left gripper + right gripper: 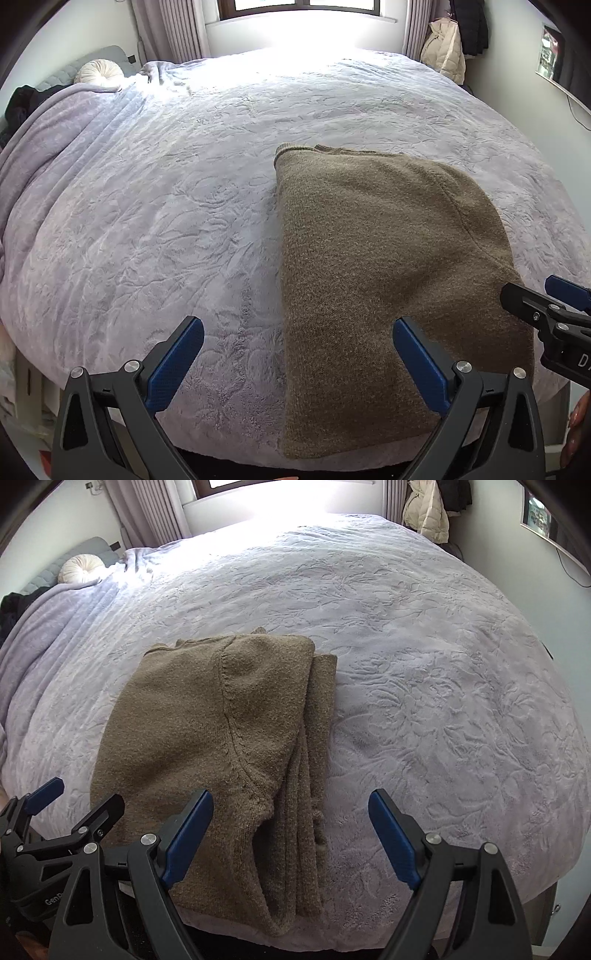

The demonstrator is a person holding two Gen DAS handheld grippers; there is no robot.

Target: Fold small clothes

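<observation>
A brown knitted sweater lies folded lengthwise on the lilac bedspread, reaching the near edge of the bed; it also shows in the right wrist view, with a folded sleeve along its right side. My left gripper is open and empty, held above the sweater's left edge near the bed's front. My right gripper is open and empty, above the sweater's right side. The right gripper also shows at the right edge of the left wrist view. The left gripper shows at the left edge of the right wrist view.
The bedspread covers a large bed. A round white cushion and dark clothes lie at the far left. A beige coat hangs at the back right by the curtains. A window is behind the bed.
</observation>
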